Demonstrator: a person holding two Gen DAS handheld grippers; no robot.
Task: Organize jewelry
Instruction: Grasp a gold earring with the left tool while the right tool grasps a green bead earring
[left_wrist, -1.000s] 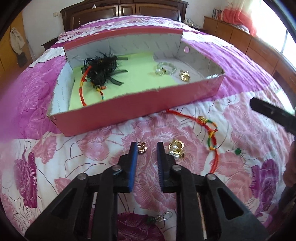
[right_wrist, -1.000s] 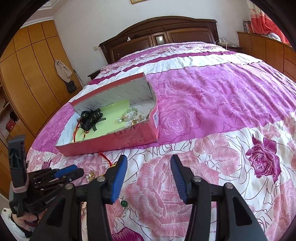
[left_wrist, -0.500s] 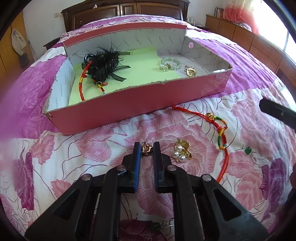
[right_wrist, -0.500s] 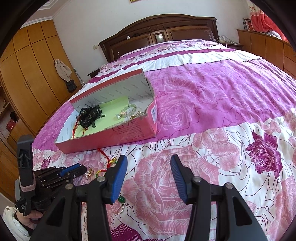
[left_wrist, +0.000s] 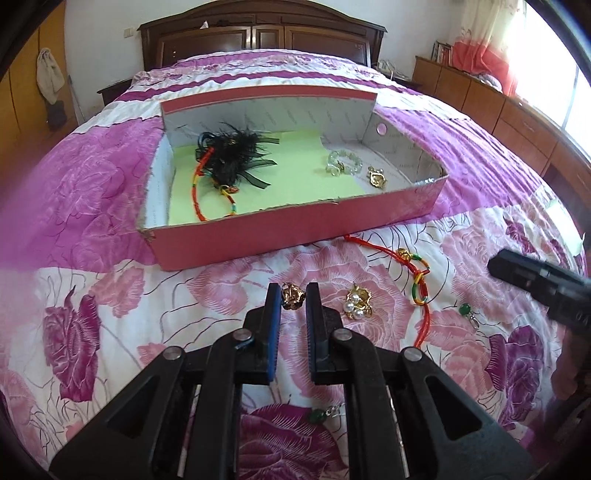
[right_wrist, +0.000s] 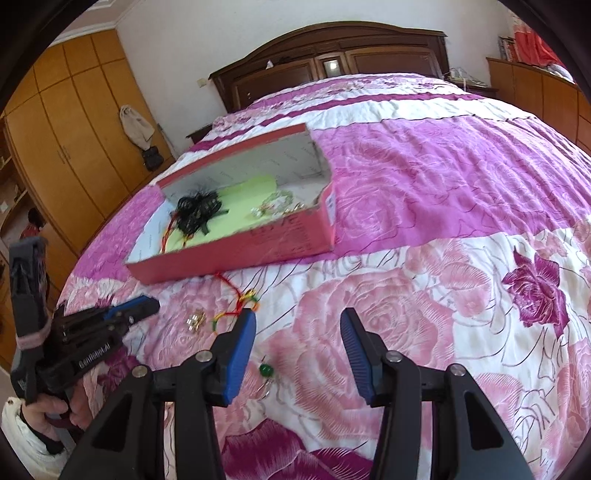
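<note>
Left gripper (left_wrist: 293, 295) clenched on gold rose earring (left_wrist: 292, 294), pinched right at the tips; thin bite, could slip out on the carry. Pearl brooch (left_wrist: 357, 302) lies just right of it. Right gripper (right_wrist: 298, 332) is released, empty. Red box (left_wrist: 295, 229) ahead; low clearance could snag its front wall.

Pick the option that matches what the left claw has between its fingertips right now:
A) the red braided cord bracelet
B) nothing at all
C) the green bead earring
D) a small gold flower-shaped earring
D: in the left wrist view the left claw is closed on the small gold flower-shaped earring, while the green bead earring and the red braided cord bracelet lie on the bedspread.
</note>
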